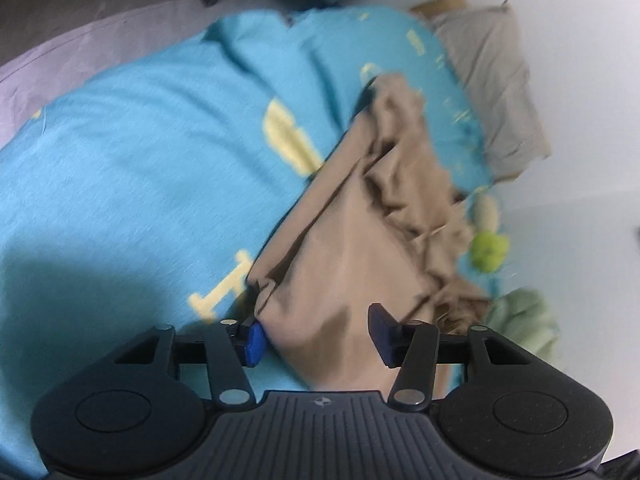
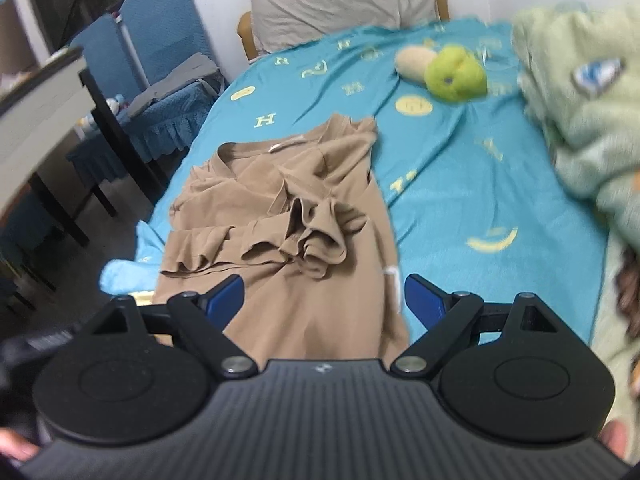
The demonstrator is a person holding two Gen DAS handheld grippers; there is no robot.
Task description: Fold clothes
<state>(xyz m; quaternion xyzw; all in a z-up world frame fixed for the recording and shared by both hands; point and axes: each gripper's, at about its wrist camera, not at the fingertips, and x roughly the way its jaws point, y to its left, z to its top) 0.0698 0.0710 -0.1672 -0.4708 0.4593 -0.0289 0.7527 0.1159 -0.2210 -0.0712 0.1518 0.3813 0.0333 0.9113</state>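
— What's hard to make out from here?

— The left wrist view is smeared with blur. The tan T-shirt (image 1: 352, 240) runs out of sight under the left gripper (image 1: 318, 334), so its hem is hidden there. In the right wrist view its near end also vanishes under the right gripper (image 2: 322, 304).

— Which way does the shirt lie?

— On the turquoise bedsheet (image 2: 460, 184), long axis running from the bottom centre up toward the grey pillow (image 2: 340, 4) at the top; collar at the far end, sleeves bunched in the middle.

— And the claws?

— Left one half spread, shirt edge between its blue pads (image 1: 256, 340), not clearly pinched. Right one spread wide over the cloth, gripping nothing.

— Anything else?

— A green plush toy (image 2: 456, 74) upper right, a pale green quilt (image 2: 580, 120) at the right edge.
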